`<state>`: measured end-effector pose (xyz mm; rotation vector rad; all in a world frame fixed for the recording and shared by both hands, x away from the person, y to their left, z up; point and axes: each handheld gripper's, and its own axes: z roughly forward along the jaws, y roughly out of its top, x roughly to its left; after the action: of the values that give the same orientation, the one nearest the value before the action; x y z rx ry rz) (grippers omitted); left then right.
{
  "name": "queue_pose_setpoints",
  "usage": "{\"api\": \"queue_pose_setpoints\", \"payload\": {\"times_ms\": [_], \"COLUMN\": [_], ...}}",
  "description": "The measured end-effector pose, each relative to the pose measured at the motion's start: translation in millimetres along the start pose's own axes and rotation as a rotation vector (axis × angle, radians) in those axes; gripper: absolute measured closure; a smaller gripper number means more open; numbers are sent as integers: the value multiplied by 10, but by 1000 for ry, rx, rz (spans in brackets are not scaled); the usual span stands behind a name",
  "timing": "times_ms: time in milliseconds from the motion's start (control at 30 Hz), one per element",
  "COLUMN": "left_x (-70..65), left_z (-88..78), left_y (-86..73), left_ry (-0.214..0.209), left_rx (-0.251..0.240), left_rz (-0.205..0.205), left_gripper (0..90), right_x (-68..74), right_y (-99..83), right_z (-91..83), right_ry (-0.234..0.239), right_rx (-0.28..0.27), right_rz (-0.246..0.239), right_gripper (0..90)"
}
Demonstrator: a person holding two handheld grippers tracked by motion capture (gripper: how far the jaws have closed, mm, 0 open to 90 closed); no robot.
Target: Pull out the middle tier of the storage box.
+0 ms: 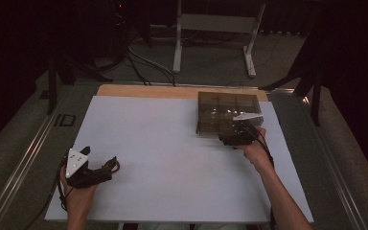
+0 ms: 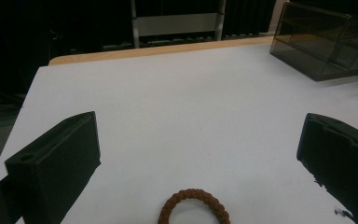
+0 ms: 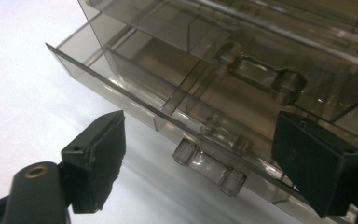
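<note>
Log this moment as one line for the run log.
right gripper: jaws open around handle of bottom drawer, not touching | drawer box: bottom drawer slightly out | left gripper: jaws open, on table | braided ring: between left jaws

white board (image 1: 172,158) on wooden table (image 1: 139,91) | metal frame (image 1: 215,24) behind (dim floor)

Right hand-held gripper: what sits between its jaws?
The clear handle of the smoky organizer's lower drawer, untouched between the right hand-held gripper's open jaws, in its own view.
</note>
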<state>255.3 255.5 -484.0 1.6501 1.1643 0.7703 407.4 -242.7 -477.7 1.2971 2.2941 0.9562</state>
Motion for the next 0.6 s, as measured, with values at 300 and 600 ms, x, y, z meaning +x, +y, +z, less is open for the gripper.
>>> {"api": "queue_pose_setpoints", "payload": {"times_ms": [300,600], "left_x": [0,0], "left_z": [2,4], "left_y": [1,0], "left_ry": [0,1], "left_rx": [0,4], "left_rz": [0,3], "left_gripper": [8,8], "right_x": [-23,-27], "right_y": [-16,-35], "right_z": [16,-18], "right_ry": [-22,-17], "right_rx": [12,28], "right_rz": [-34,-51], "right_gripper": [294,348]}}
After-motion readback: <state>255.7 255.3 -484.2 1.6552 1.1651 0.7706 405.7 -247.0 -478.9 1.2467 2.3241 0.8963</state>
